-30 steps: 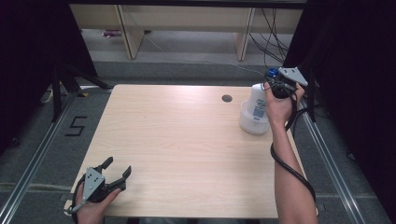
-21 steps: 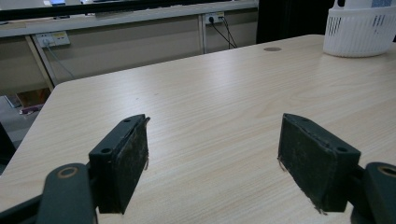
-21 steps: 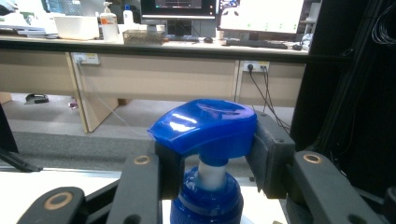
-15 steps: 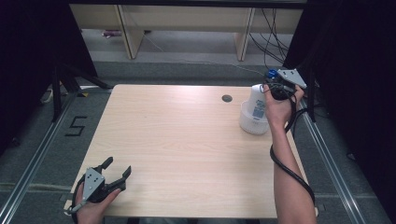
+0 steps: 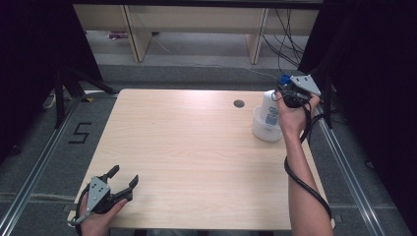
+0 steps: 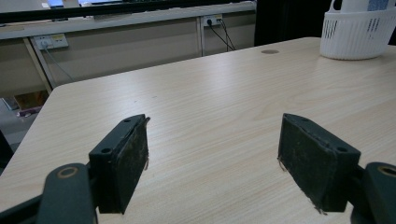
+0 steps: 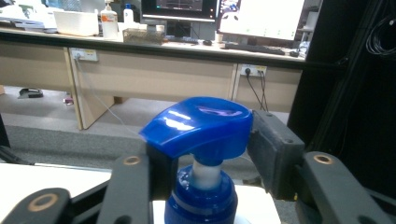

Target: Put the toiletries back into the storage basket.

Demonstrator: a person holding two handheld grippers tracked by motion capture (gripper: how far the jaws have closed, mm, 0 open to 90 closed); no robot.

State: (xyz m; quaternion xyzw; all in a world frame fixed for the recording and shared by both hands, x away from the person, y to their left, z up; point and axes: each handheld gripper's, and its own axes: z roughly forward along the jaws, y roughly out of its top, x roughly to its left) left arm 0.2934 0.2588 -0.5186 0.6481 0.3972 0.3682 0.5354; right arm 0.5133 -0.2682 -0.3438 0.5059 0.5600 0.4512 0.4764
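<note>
A white spray bottle (image 5: pixel 269 110) with a blue trigger head (image 7: pixel 201 123) stands upright in a white slotted basket (image 5: pixel 263 129) near the table's far right edge. My right gripper (image 5: pixel 285 91) is at the top of the bottle, a jaw on each side of the blue head. Its jaws have just been opening, and in the right gripper view (image 7: pixel 210 135) the pads stand beside the head and neck without clamping them. At the near left corner my left gripper (image 5: pixel 124 178) rests low over the wood, open, with nothing between its pads (image 6: pixel 126 163).
The light wooden table (image 5: pixel 196 142) has a round cable hole (image 5: pixel 239 103) at the back. The basket (image 6: pixel 357 35) shows far right in the left gripper view. Shelving and cables lie beyond the table's far edge; metal rails run along both sides.
Both hands have kept their places. The right gripper's jaws stand a little wider around the bottle's blue head than before.
</note>
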